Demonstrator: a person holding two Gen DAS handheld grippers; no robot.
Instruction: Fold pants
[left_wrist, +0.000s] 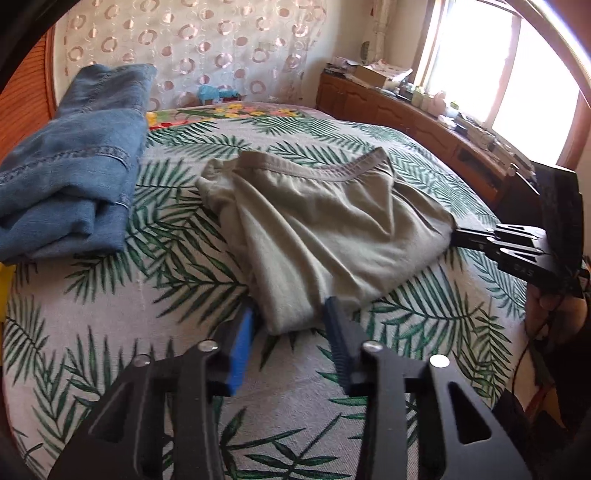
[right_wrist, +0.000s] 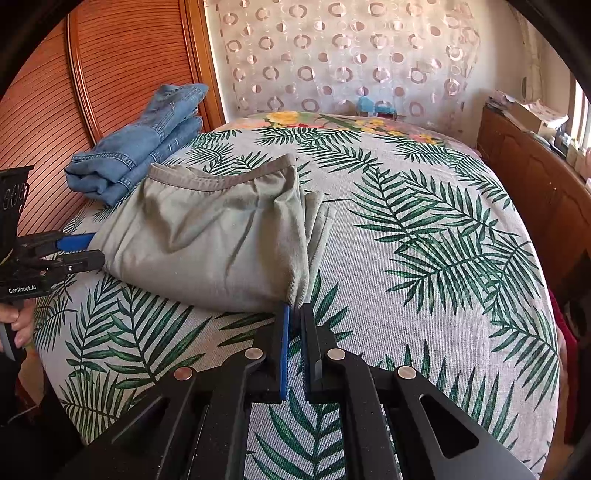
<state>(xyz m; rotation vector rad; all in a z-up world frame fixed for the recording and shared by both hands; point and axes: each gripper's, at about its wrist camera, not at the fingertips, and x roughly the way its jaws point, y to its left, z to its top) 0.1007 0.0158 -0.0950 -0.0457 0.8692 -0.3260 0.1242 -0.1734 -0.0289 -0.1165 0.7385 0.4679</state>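
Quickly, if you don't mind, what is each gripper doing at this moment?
Left gripper: open, its fingers either side of a corner of the grey-green pants.
Right gripper: shut on the pants' other corner.

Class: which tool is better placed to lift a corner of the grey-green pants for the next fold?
Right tool: it is already shut on a corner of the pants. The left tool is open, only straddling the cloth's edge.

Grey-green pants (right_wrist: 218, 236) lie folded on palm-print bedspread (right_wrist: 424, 240). R gripper (right_wrist: 294, 314) pinches pants' near corner, jaws nearly closed. L gripper (right_wrist: 90, 251) at pants' left edge, jaws apart. Folded jeans (right_wrist: 140, 147) behind pants, by wooden headboard (right_wrist: 55, 92).
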